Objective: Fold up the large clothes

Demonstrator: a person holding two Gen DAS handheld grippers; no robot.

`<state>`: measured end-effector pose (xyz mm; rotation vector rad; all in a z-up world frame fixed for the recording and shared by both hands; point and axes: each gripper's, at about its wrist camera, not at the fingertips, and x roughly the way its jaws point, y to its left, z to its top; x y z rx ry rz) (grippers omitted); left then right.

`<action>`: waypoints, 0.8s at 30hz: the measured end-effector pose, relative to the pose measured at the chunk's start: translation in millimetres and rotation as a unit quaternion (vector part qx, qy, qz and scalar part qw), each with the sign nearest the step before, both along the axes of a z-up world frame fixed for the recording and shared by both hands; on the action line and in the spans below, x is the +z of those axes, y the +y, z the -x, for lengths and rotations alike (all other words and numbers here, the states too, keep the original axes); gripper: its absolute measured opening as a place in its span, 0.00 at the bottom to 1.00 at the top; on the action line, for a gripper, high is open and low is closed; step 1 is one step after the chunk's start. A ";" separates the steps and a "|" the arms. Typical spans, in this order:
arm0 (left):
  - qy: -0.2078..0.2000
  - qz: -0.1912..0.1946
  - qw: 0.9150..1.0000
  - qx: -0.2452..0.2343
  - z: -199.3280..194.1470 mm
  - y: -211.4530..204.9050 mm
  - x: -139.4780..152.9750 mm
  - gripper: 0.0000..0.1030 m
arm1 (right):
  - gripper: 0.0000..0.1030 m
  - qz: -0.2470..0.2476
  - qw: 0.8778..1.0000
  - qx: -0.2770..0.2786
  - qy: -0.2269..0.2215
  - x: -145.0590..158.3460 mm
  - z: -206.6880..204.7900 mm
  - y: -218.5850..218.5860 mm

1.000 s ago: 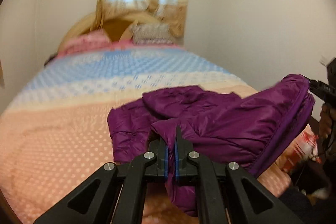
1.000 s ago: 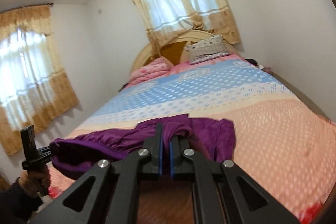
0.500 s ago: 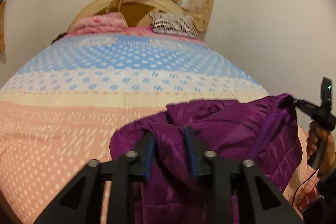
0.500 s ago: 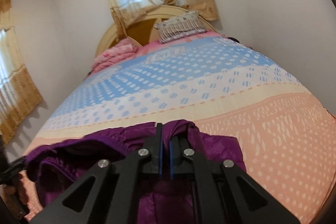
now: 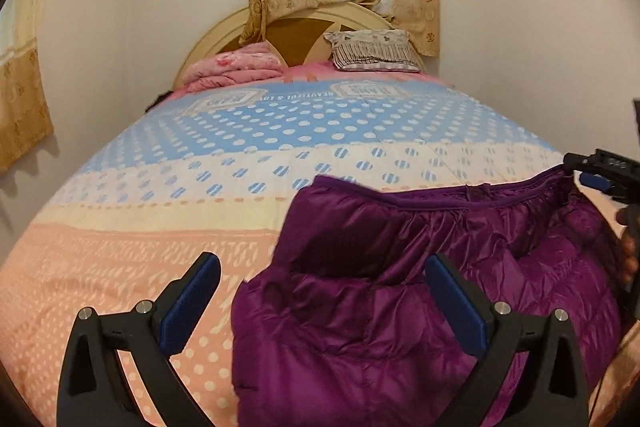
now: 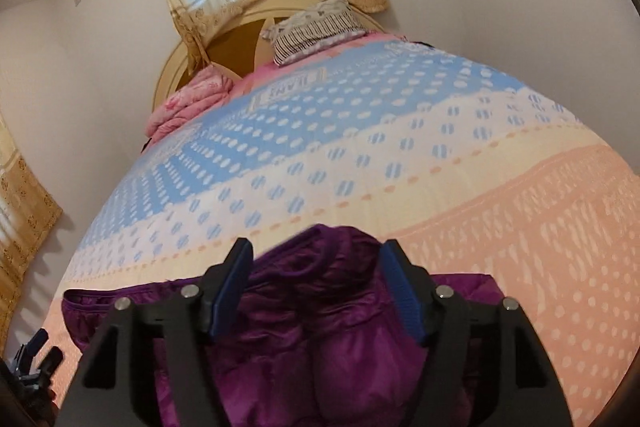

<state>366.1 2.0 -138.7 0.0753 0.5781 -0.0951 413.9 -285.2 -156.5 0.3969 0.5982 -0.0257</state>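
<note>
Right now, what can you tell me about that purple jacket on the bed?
The purple jacket is shiny, quilted and puffy, with a darker trimmed edge along its far side. It lies crumpled at the near, peach end of the bed. Both grippers, left and right, are opening over it, their pads off the fabric.

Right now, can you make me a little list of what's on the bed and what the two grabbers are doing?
Surface: bed with dotted blue, cream and peach cover
Clothing: purple jacket lying at the near edge
Left gripper: jaws opening, jacket between, pads not pressing
Right gripper: jaws opening over jacket
Far end: striped pillow, pink blanket
</note>
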 end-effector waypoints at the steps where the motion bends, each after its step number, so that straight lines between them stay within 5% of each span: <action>1: -0.004 -0.008 1.000 0.000 -1.5 -5.9 -0.2 0.99 | 0.69 0.009 1.000 0.020 0.007 0.2 3.7 13.4; 6: -0.001 -0.032 0.999 -0.017 -14.3 -35.8 -8.6 0.99 | 0.56 0.095 0.986 0.128 0.056 -22.2 14.7 95.0; 9: 0.015 -0.064 0.997 -0.026 -27.5 -52.1 -18.0 0.99 | 0.52 0.144 0.978 0.129 0.078 -38.9 -1.6 111.8; 12: 0.026 -0.088 0.996 -0.001 -50.1 -51.1 -33.7 0.99 | 0.51 0.138 0.980 0.110 0.095 -48.6 -24.3 100.8; 17: 0.080 -0.031 0.995 0.054 -80.9 -18.6 -67.0 0.99 | 0.51 0.131 0.983 0.091 0.094 -59.5 -37.9 89.3; 24: 0.098 -0.006 0.994 0.052 -92.8 -20.8 -82.0 0.99 | 0.51 0.104 0.988 0.077 0.088 -69.4 -46.9 83.7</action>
